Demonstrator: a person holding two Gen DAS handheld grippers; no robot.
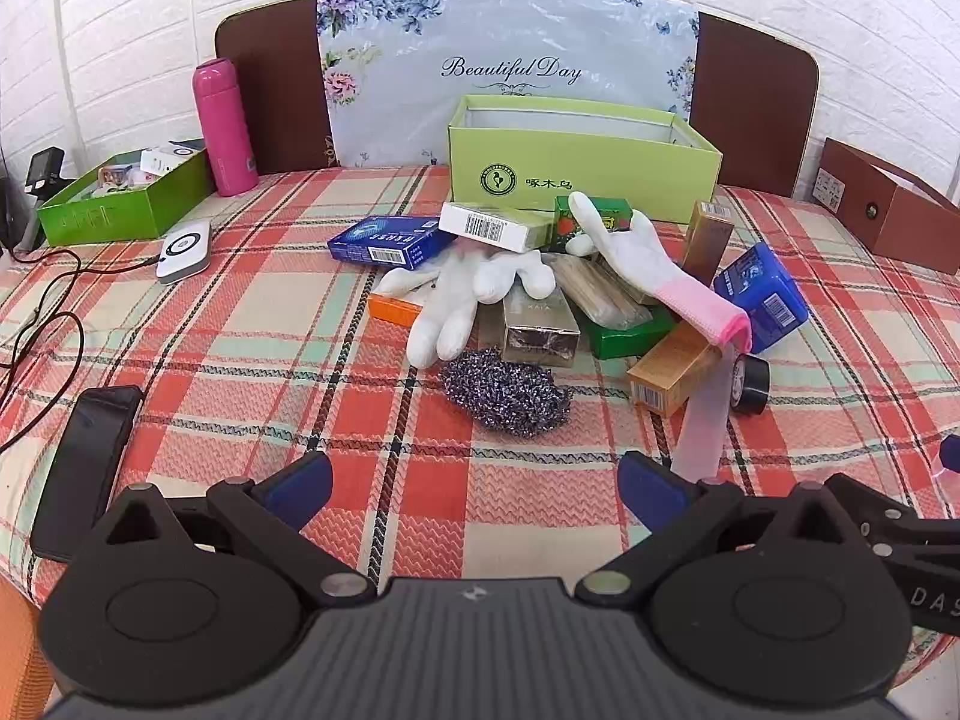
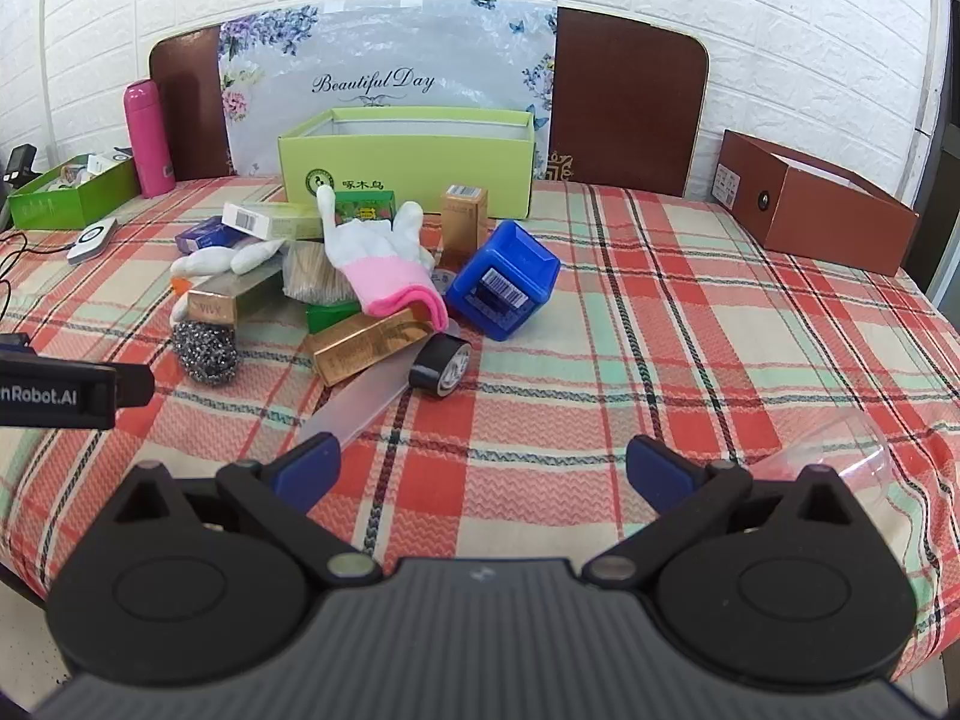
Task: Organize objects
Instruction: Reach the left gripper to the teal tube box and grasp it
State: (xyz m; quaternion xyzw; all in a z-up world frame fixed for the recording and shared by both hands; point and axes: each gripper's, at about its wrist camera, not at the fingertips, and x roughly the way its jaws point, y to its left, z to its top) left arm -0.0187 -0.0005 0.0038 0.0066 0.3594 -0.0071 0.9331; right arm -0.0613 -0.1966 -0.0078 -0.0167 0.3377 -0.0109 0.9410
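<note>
A heap of small items lies mid-table in front of an open light-green box (image 1: 585, 180) (image 2: 408, 171). In it are white gloves (image 1: 474, 294), one with a pink cuff (image 2: 384, 264), a steel scourer (image 1: 507, 393) (image 2: 206, 351), a blue carton (image 1: 384, 242), a blue tub (image 2: 504, 281), gold boxes (image 1: 672, 375) (image 2: 366, 345), black tape (image 2: 440, 369) and a clear plastic strip (image 2: 360, 405). My left gripper (image 1: 474, 486) hovers open, short of the scourer. My right gripper (image 2: 483, 471) is open and empty near the strip's end.
A pink flask (image 1: 223, 126) and a green tray of oddments (image 1: 123, 195) stand at the back left. A white charger (image 1: 184, 251) with cables and a black phone (image 1: 87, 468) lie on the left. A brown box (image 2: 816, 201) sits far right on the plaid cloth (image 2: 690, 324).
</note>
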